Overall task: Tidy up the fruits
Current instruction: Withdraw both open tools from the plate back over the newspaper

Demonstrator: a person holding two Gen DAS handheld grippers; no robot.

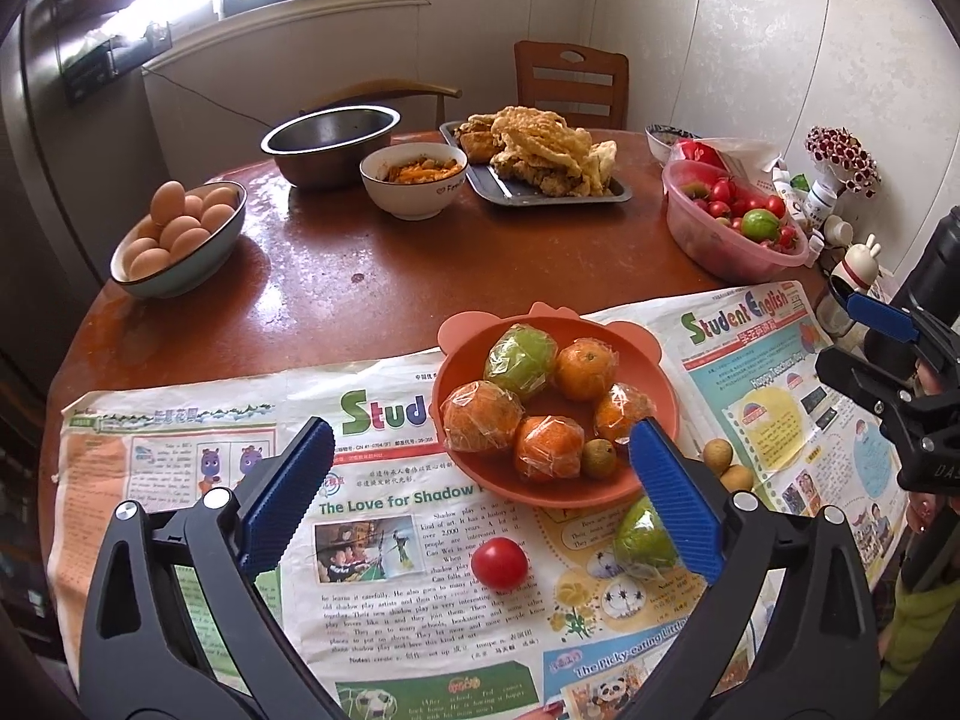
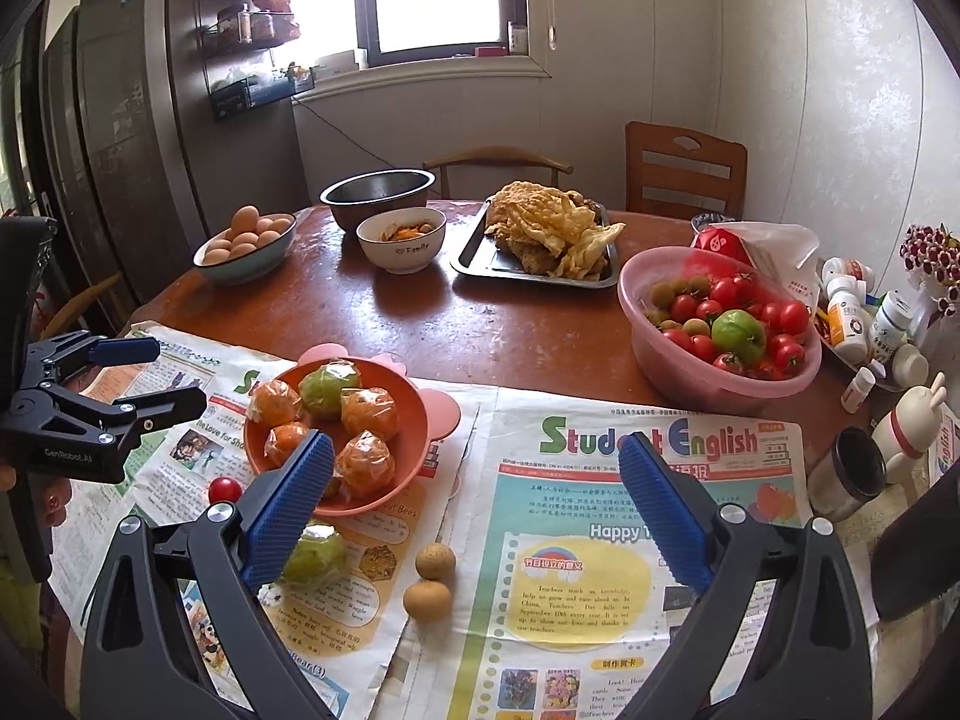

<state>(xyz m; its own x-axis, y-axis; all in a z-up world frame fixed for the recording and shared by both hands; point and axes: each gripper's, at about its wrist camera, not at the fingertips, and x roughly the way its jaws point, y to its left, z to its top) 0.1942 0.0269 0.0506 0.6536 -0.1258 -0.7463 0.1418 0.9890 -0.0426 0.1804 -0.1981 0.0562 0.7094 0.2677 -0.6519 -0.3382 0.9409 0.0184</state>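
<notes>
An orange bowl (image 1: pixel 462 354) on newspaper holds several plastic-wrapped oranges (image 1: pixel 483 417), a wrapped green fruit (image 1: pixel 519 360) and a small longan (image 1: pixel 600 459). Loose on the newspaper lie a red tomato (image 1: pixel 499 562), another wrapped green fruit (image 1: pixel 639 543) and two longans (image 2: pixel 435 561). My left gripper (image 1: pixel 480 444) is open and empty above the bowl's near edge and the tomato. My right gripper (image 2: pixel 477 447) is open and empty too, over the paper to the right of the bowl (image 2: pixel 423 414), above the longans. Each gripper shows at the edge of the other's view.
A pink basin (image 2: pixel 660 360) of cherry tomatoes and green fruit stands at the right. Farther back are a bowl of eggs (image 1: pixel 180 276), a steel bowl (image 1: pixel 330 144), a white bowl (image 1: pixel 414 192) and a tray of fried food (image 1: pixel 540 186). Pill bottles, a steel cup (image 2: pixel 846 480) and a rabbit figure crowd the right edge.
</notes>
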